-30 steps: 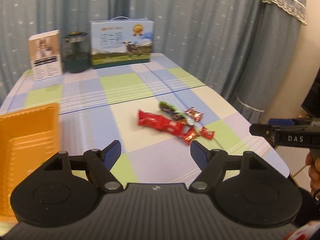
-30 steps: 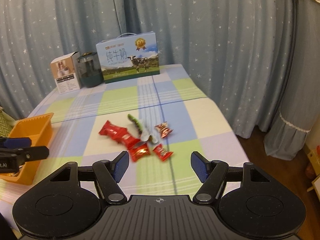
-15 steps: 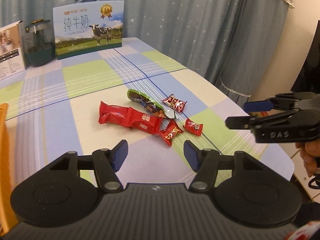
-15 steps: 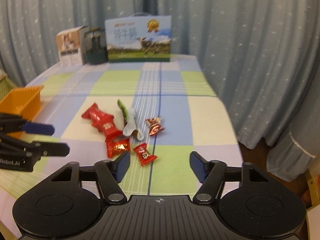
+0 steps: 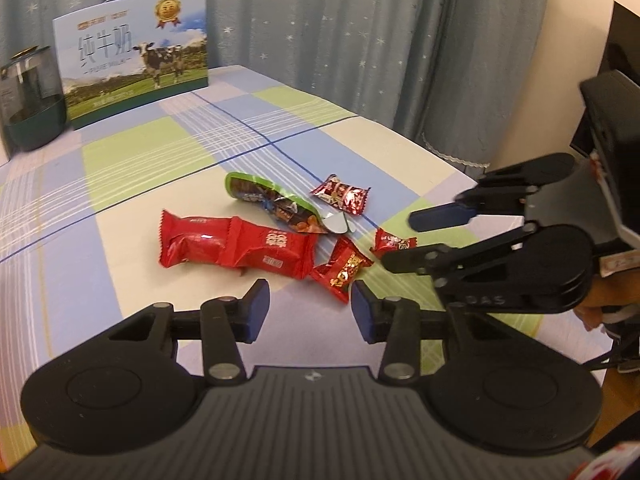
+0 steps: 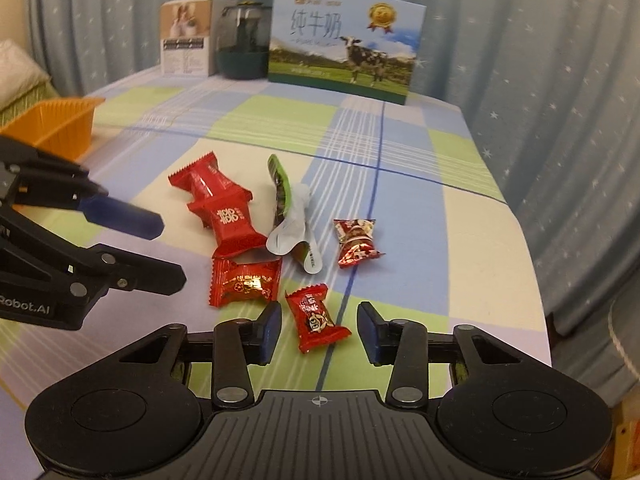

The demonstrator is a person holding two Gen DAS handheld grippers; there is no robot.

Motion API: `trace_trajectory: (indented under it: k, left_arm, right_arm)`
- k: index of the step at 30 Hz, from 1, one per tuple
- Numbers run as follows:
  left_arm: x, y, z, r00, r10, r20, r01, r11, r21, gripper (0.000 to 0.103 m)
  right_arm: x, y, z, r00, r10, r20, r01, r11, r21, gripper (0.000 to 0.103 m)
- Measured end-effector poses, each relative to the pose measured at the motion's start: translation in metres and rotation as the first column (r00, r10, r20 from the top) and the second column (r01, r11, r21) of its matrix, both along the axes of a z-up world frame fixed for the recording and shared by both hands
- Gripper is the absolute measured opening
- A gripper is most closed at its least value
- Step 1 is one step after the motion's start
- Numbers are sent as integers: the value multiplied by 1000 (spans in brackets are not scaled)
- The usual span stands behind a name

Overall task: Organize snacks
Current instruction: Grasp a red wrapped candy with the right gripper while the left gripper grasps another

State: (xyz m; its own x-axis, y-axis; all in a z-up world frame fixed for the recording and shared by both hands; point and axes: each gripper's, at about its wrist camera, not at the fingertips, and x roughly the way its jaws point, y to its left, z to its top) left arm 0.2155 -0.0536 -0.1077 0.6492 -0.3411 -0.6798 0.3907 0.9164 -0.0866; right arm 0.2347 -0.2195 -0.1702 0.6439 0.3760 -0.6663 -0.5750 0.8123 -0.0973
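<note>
Several snacks lie in a cluster on the checked tablecloth: a long red double pack [image 5: 236, 246] [image 6: 218, 210], a green wrapper [image 5: 276, 206] [image 6: 280, 192], a square red candy [image 5: 342, 268] [image 6: 244, 282], a small red candy [image 5: 392, 242] [image 6: 316, 318] and a red-and-white candy [image 5: 340, 198] [image 6: 356, 240]. My left gripper [image 5: 310, 310] is open and empty, just short of the square red candy; it also shows in the right wrist view [image 6: 164, 248]. My right gripper [image 6: 318, 332] is open, its fingers either side of the small red candy; it also shows in the left wrist view [image 5: 396, 242].
An orange basket [image 6: 56, 124] stands at the table's left side. A milk carton box [image 6: 344, 46] [image 5: 136, 70], a dark jar [image 6: 244, 40] [image 5: 30, 104] and a small white box [image 6: 186, 42] stand at the back. The table edge [image 6: 532, 280] drops off at the right, by the curtains.
Both grippers have moved in close to the snack cluster from either side and lower to the table. Both stay open. The snacks have not moved.
</note>
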Motion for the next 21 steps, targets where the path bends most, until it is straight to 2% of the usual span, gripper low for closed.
trace_trajectory:
  k: [6,12,17,21]
  left_arm:
    - [6,-14,-4,997,-64,31,64,998,12,40]
    - [15,-34,-9,988,-144,52,141,989,52,35]
    - [26,-45,-19,983,-176,54,169,979,111,35]
    - [33,-50,-23,981,-192,35,186,972,141,28]
  right_arm:
    - [3,-4,-5,1000,-15,-27,16,999,32,16]
    - [-1,-22,3,993,-105,-62,111,987,120,16]
    - [-6,-30,8,988,-137,-67,145,980,134,16]
    - [-9,-32,7,986,-149,-75,159,977,144,15]
